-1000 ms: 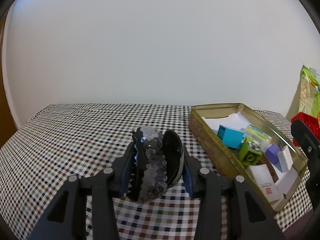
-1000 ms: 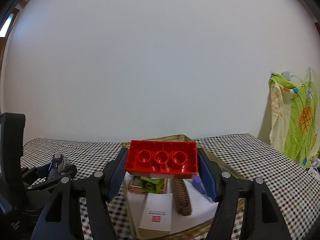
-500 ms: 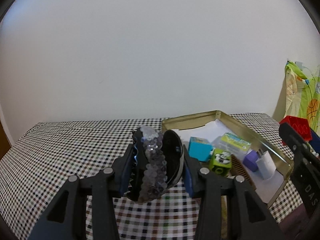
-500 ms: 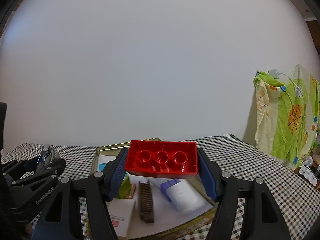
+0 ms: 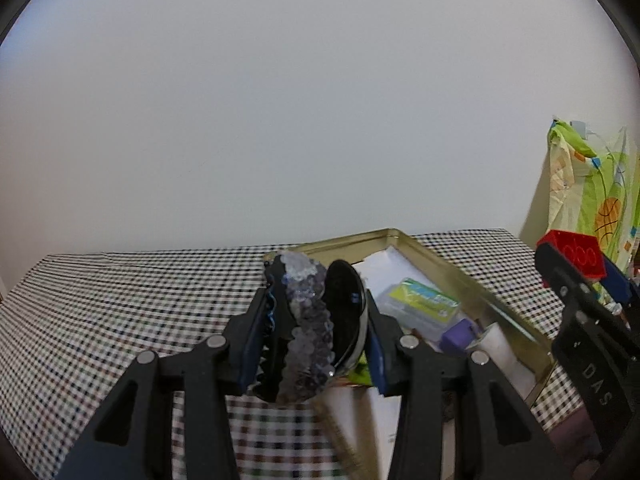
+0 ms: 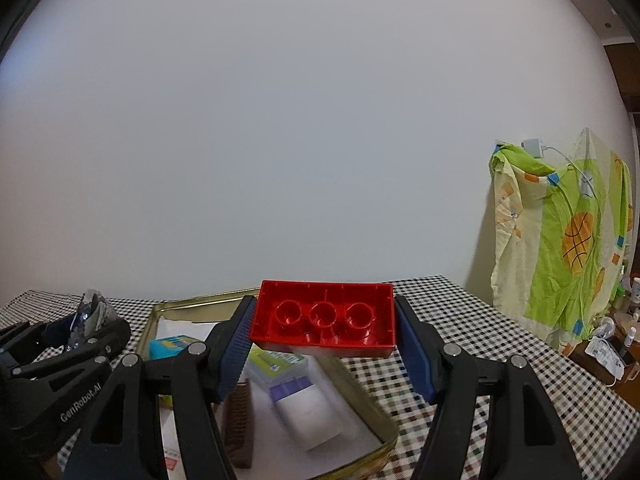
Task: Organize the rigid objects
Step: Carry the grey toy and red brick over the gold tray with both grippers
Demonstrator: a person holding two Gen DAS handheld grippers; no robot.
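My left gripper is shut on a black hair claw clip covered in pale sequins, held above the near left edge of a gold tin. My right gripper is shut on a red building brick, hollow side towards the camera, over the tin. The tin holds a teal box, a green-labelled clear box, a purple block, a white roll and a brown comb. The left gripper with the clip also shows at the right wrist view's left edge.
A checked cloth covers the table, which ends at a plain white wall. A green patterned cloth hangs at the right, with a white charger plugged in above it. Small clutter sits low at the far right.
Both grippers have swung to the right, each keeping its hold. The tin has slid leftward in both views and now lies under the left gripper's fingers.
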